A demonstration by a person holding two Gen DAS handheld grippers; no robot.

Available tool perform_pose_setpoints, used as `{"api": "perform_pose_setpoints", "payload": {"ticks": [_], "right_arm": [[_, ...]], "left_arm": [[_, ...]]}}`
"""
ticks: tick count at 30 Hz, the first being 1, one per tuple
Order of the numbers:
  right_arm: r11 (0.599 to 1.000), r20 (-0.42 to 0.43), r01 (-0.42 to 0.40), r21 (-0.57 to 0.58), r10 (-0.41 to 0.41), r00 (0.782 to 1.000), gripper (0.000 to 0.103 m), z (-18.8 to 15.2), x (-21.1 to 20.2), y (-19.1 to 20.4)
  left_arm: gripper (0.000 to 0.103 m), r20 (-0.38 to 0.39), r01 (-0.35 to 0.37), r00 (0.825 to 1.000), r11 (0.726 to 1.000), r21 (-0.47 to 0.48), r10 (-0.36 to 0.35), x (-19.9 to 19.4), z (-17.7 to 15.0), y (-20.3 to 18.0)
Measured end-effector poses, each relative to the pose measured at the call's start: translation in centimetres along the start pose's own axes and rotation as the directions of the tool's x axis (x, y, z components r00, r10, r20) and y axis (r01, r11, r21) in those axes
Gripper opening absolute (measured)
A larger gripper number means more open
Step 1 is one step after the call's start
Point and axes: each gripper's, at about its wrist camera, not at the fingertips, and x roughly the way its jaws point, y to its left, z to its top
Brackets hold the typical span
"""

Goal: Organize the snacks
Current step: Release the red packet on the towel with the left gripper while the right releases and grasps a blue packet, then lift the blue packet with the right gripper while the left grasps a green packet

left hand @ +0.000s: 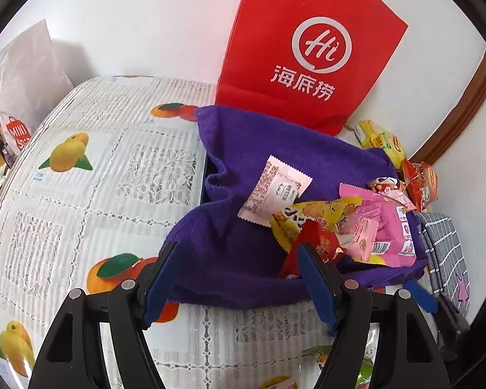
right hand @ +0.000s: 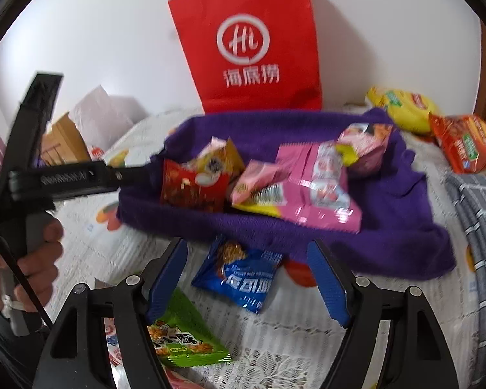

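Mostly heaped on a rumpled purple towel (right hand: 388, 227): pink packets (right hand: 320, 188), red packet (right hand: 191, 188), yellow one (left hand: 311, 217). Nearer, off the towel, blue packet (right hand: 243, 275) between spread fingers of right gripper (right hand: 248, 278). Left gripper (left hand: 239, 278) spread too, over towel's edge. Behind, red bag (right hand: 252, 48) upright.

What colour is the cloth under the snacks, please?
Purple cloth; clearest in the left wrist view.

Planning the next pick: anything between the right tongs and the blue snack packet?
Nothing visible. The blue snack packet lies on the lace tablecloth directly ahead of the open right tongs, between the fingers in view. The purple towel sits just behind it, and a green snack packet lies nearer, off to the left.
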Motion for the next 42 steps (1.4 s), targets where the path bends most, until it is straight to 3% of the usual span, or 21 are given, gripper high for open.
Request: {"api": "perform_pose_setpoints", "payload": {"ticks": [2,7,16,19,20,25,34,39,42], "right_arm": [[1.0,-0.051,0.013,0.012,-0.012,0.999,0.067,-0.1,1.2,0.0],[0.998,-0.102,0.02,0.056,-0.014,0.995,0.067,-0.4,2.7,-0.4],[0.996,-0.077,0.08,-0.03,-0.082,0.994,0.066,-1.0,3.3,0.8],[0.996,-0.071,0.083,-0.045,-0.086,0.994,0.055,-0.8,3.4,1.0],[0.997,-0.068,0.067,-0.042,-0.07,0.995,0.044,-0.9,3.3,0.9],[0.998,-0.063,0.055,-0.006,-0.056,0.996,0.035,-1.3,2.2,-0.3],[0.997,-0.085,0.057,0.053,-0.053,0.995,0.034,-3.3,-0.9,-4.0],[0.997,-0.067,0.049,0.057,-0.045,0.997,0.042,-3.7,-1.1,-3.9],[0.996,-0.042,0.08,0.041,-0.078,0.996,0.036,-4.0,-0.9,-3.4]], "left_arm": [[0.071,0.005,0.009,1.0,1.0,0.01,-0.009,-0.1,-0.2,-0.3],[0.072,0.031,-0.031,0.999,0.997,0.073,0.029,-0.3,-0.7,-1.7],[0.072,0.065,-0.038,0.997,0.993,0.107,0.032,-0.7,-1.1,-3.0],[0.071,0.072,-0.045,0.997,0.993,0.114,0.036,-0.7,-1.1,-3.1],[0.071,0.073,-0.044,0.997,0.992,0.117,0.036,-0.6,-1.2,-3.1],[0.071,0.061,-0.059,0.997,0.992,0.111,0.053,-0.1,-1.2,-2.8],[0.071,0.055,-0.004,0.998,0.997,0.08,0.0,-0.7,-1.1,-2.5],[0.071,0.054,0.013,0.998,0.995,0.097,-0.019,-0.9,-1.4,-3.1],[0.071,0.052,0.015,0.998,0.994,0.109,-0.021,-0.9,-1.5,-3.3]]}}
